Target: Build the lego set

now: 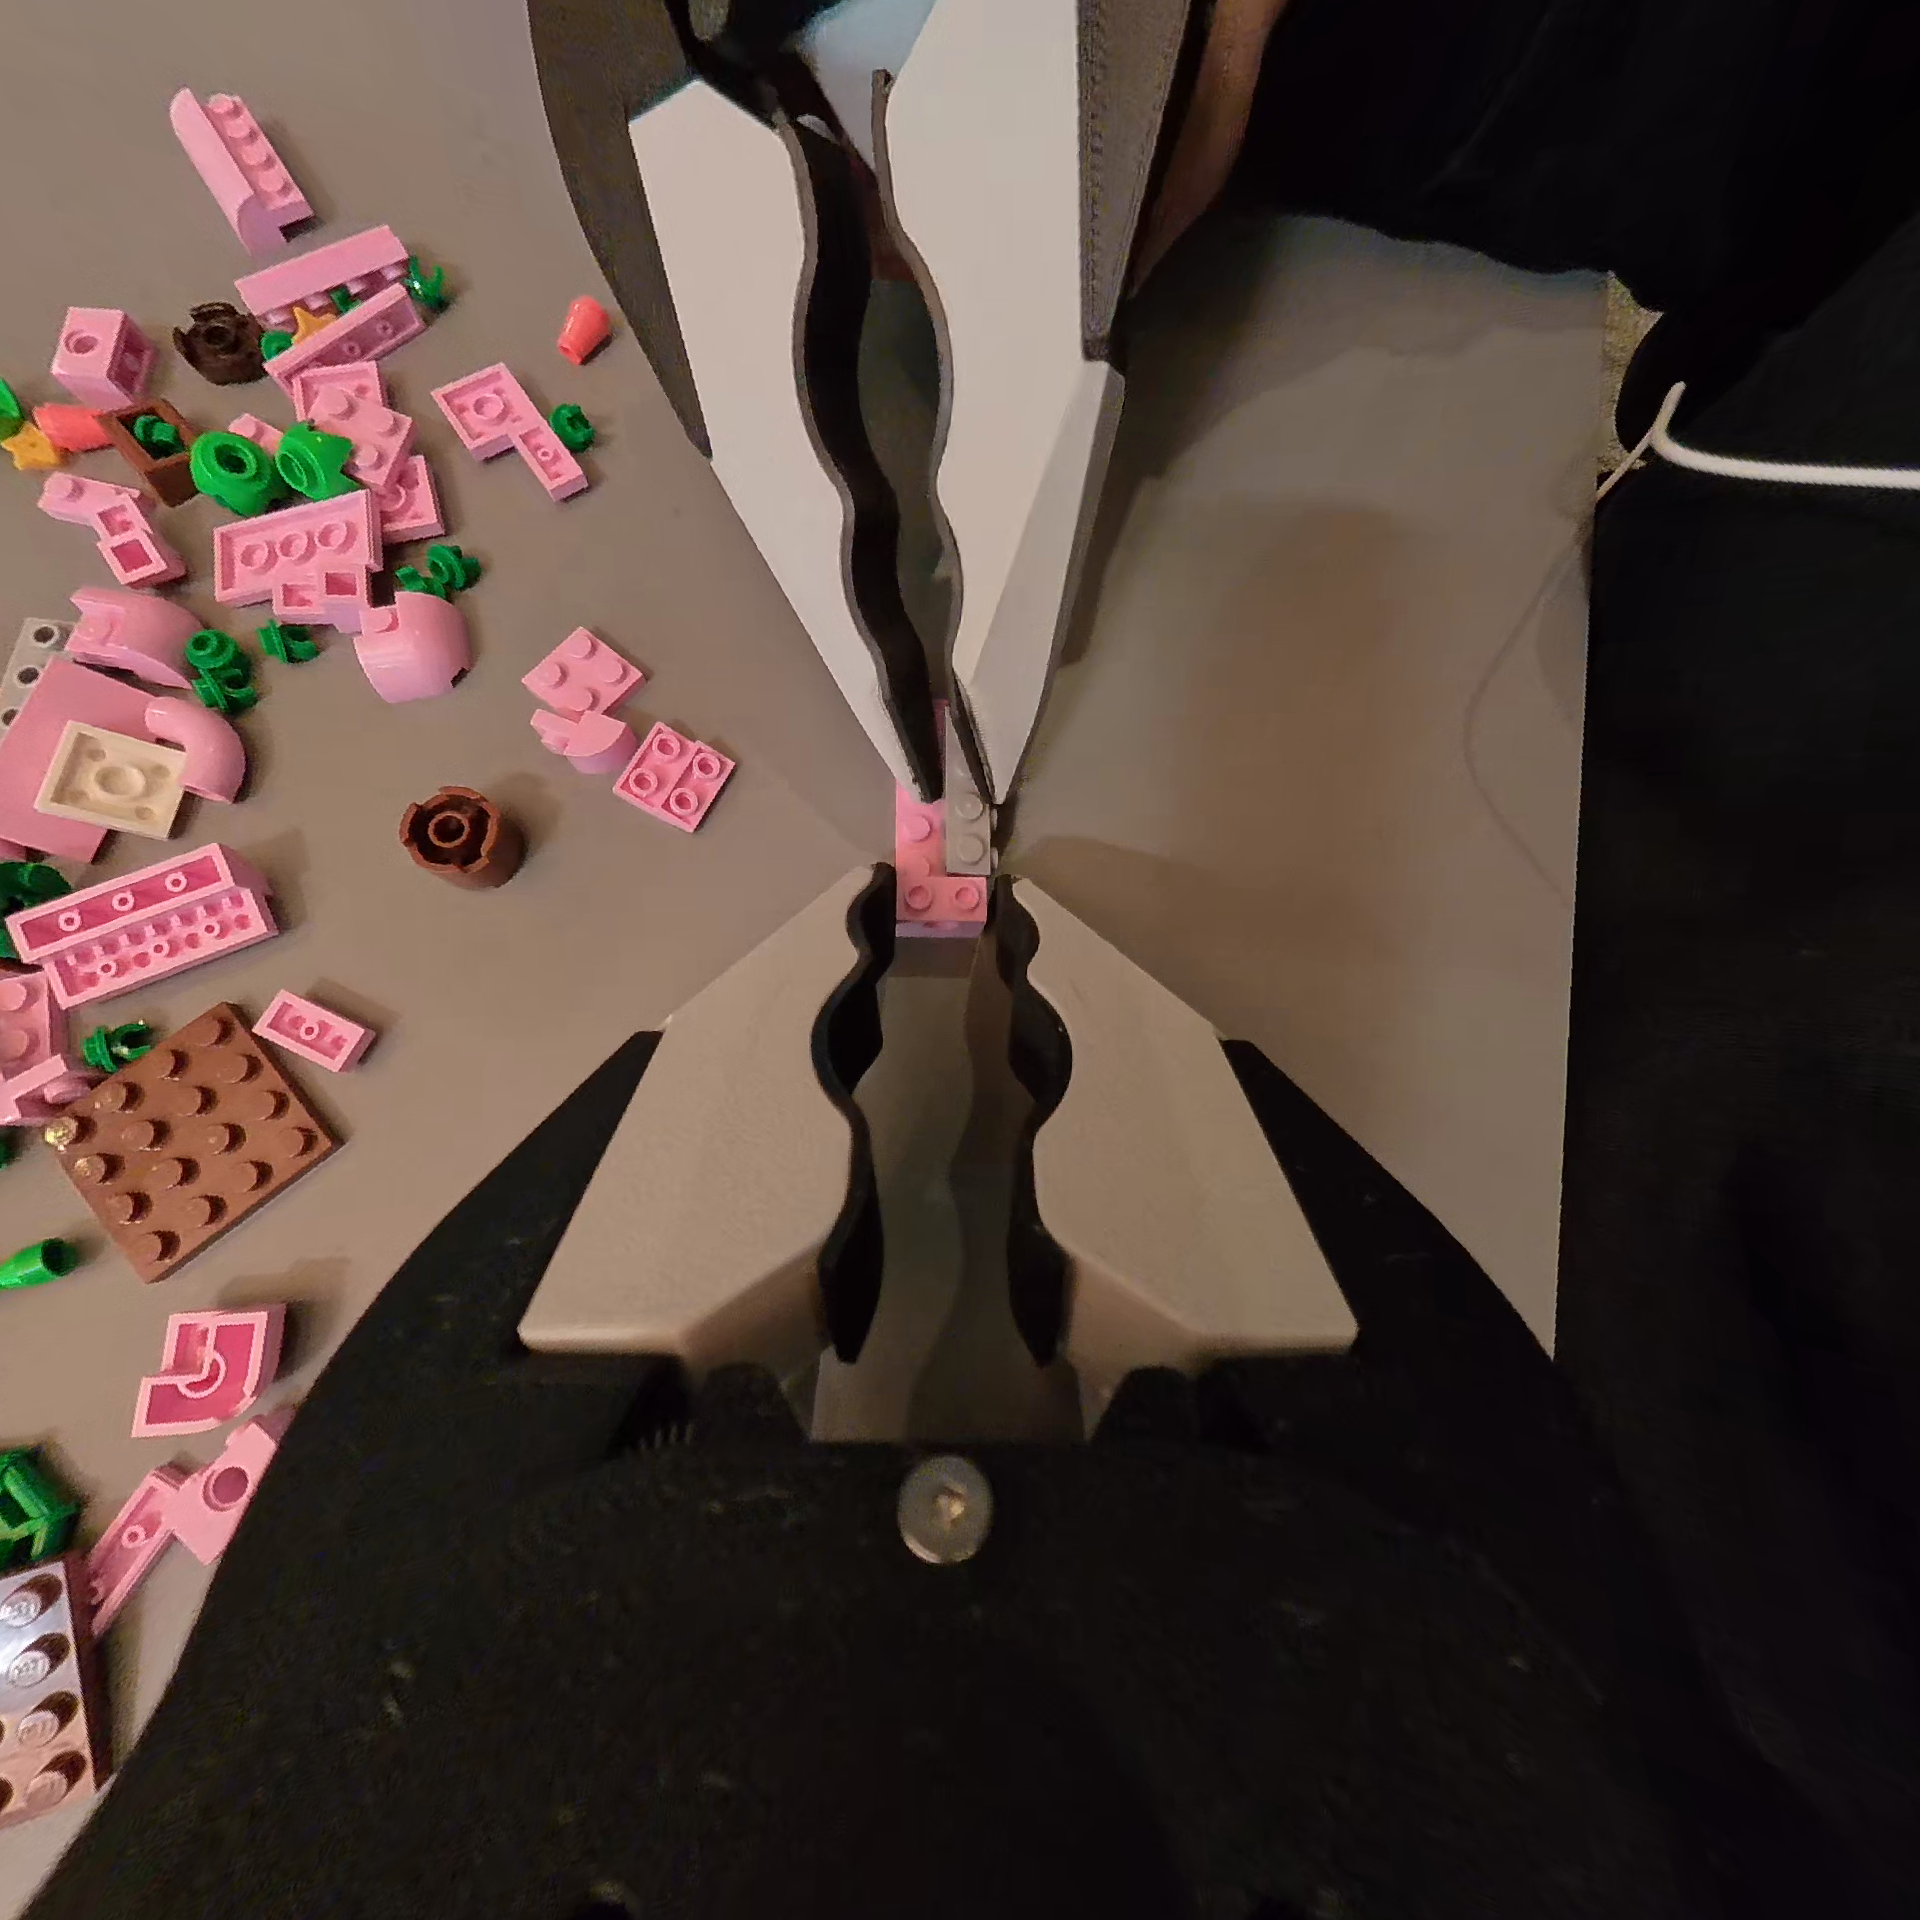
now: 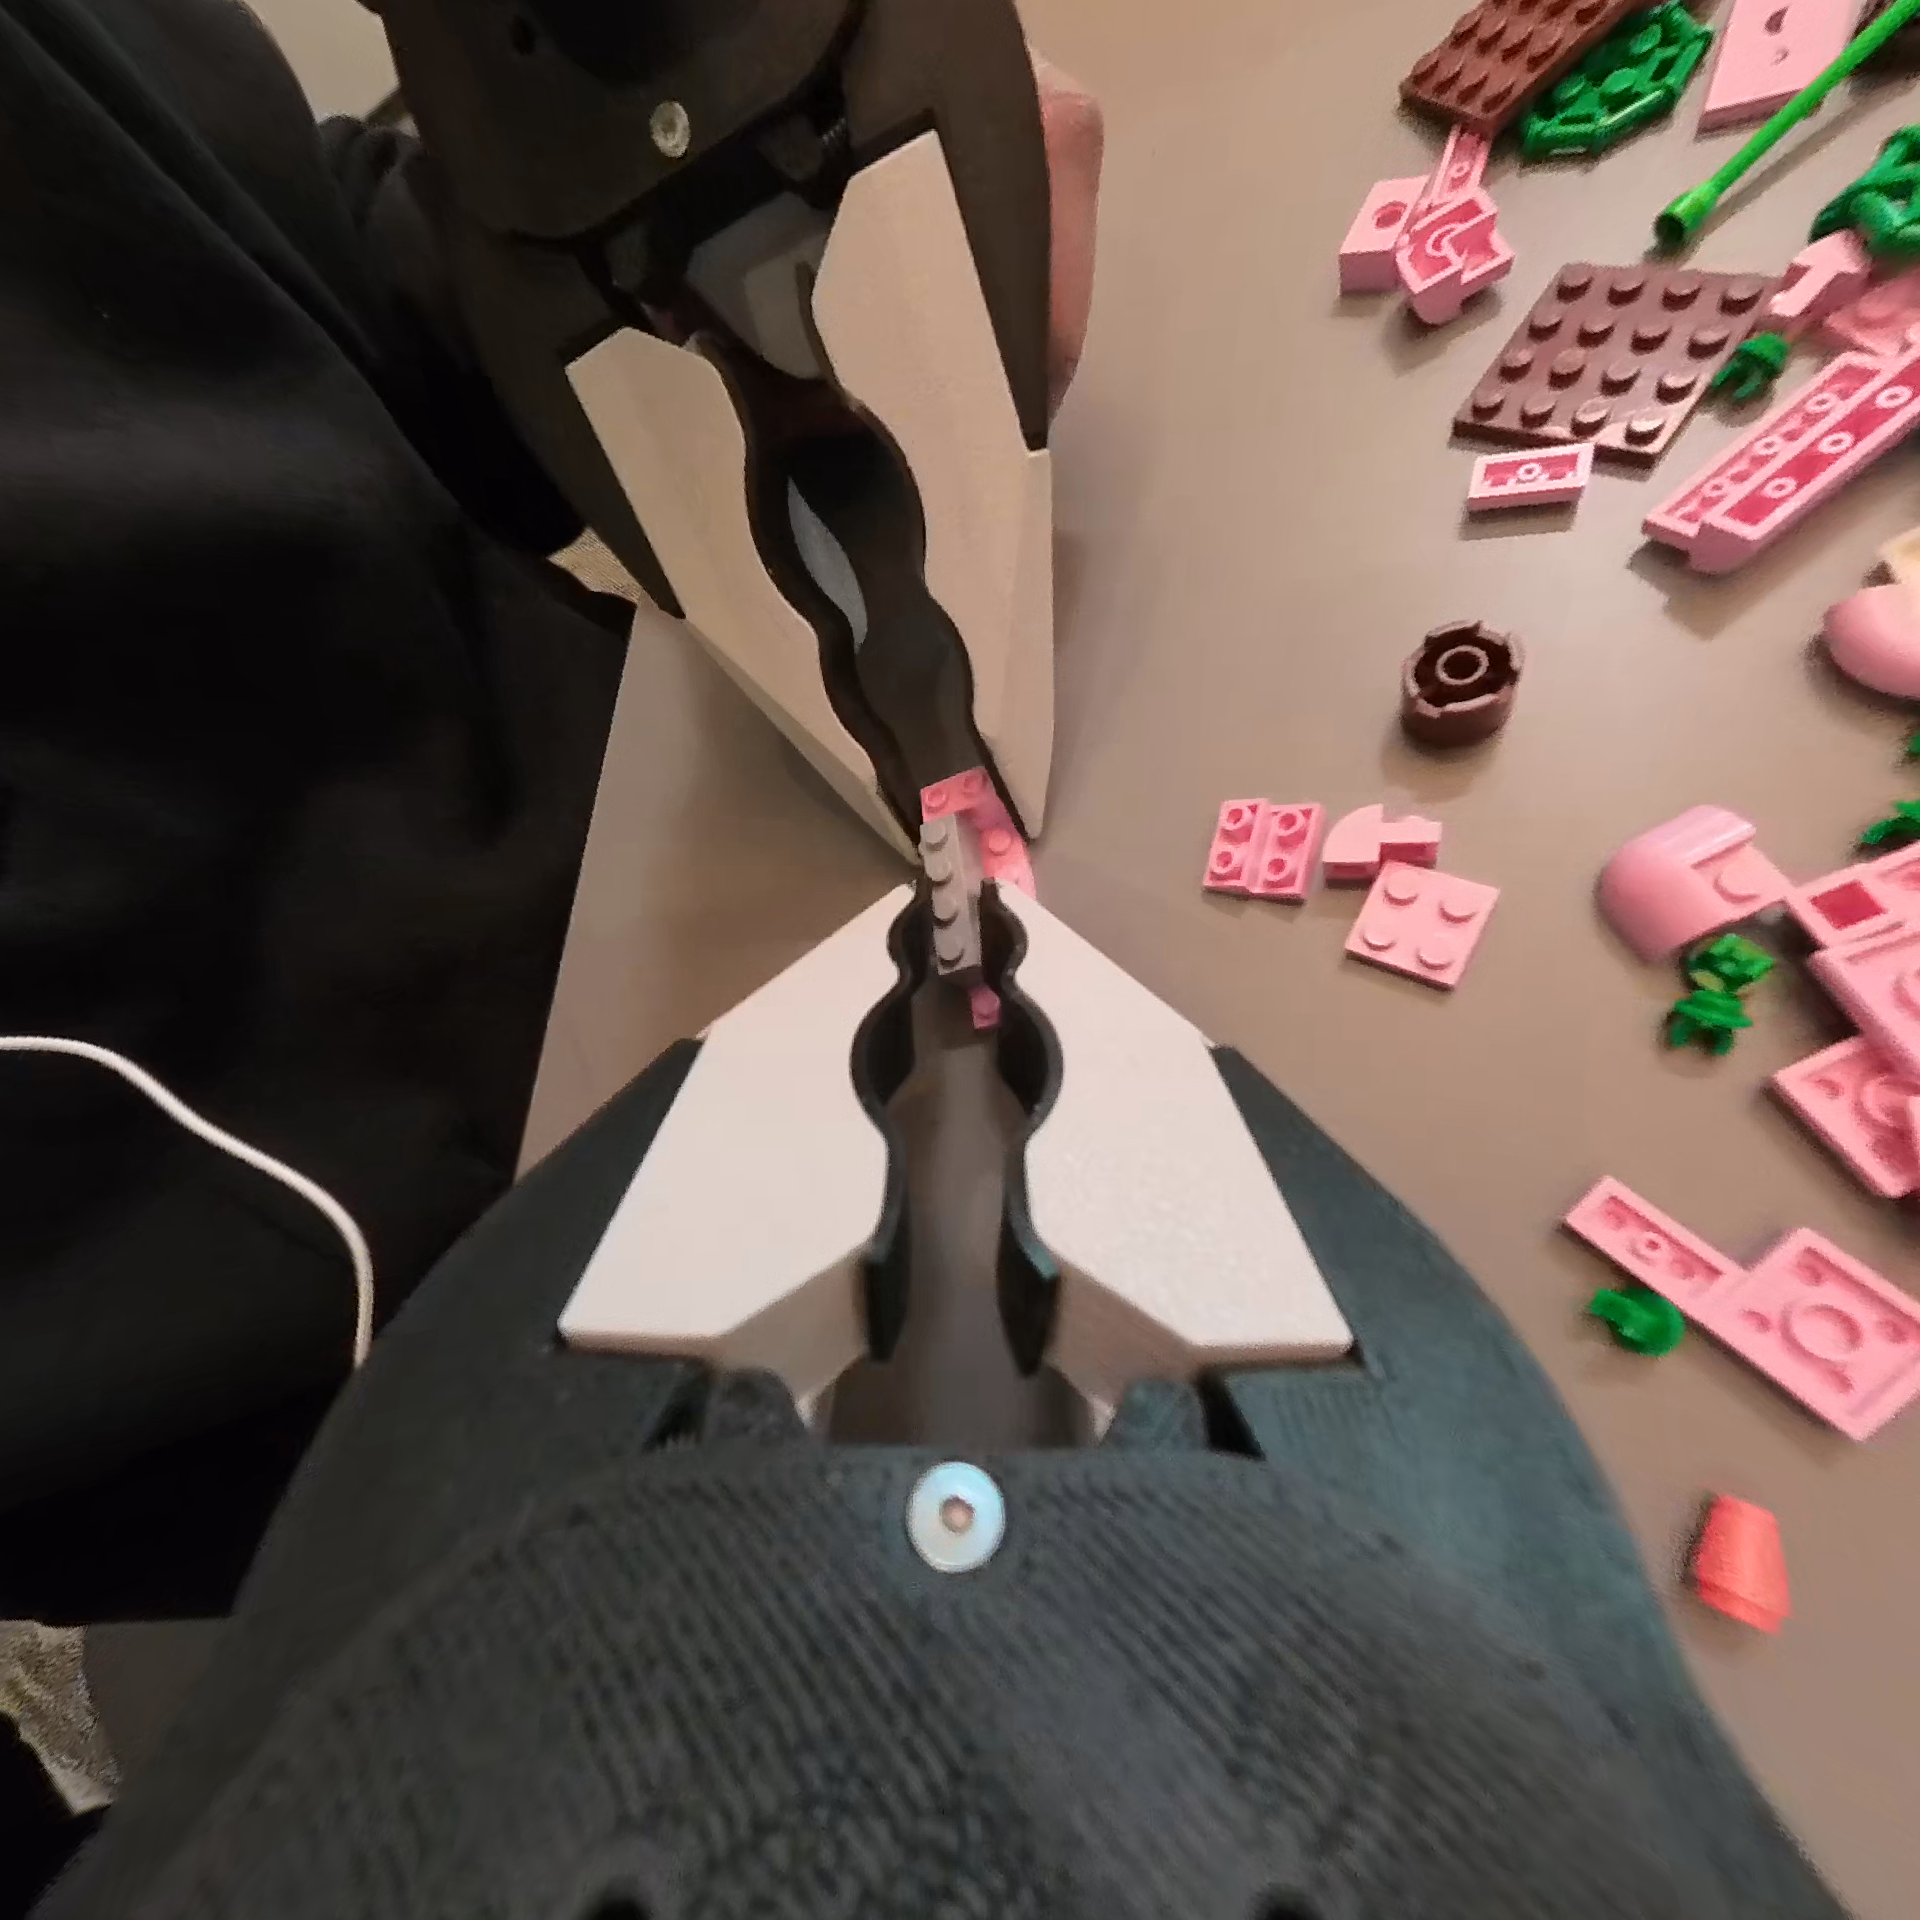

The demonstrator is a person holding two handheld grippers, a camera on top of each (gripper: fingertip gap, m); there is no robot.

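Fingers meet tip-to-tip near table edge

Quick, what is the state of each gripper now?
Left gripper: closed, holding the pink plate.
Right gripper: closed, holding the grey plate, which lies against the pink one.

your left tongs had matt, grainy black plastic bodies, smooth pale finger faces and a shiny metal screw. the right tongs looked alike. the pink plate and grey plate were glossy plastic. the surface was smooth, matt grey; your sleeve soft black cloth.
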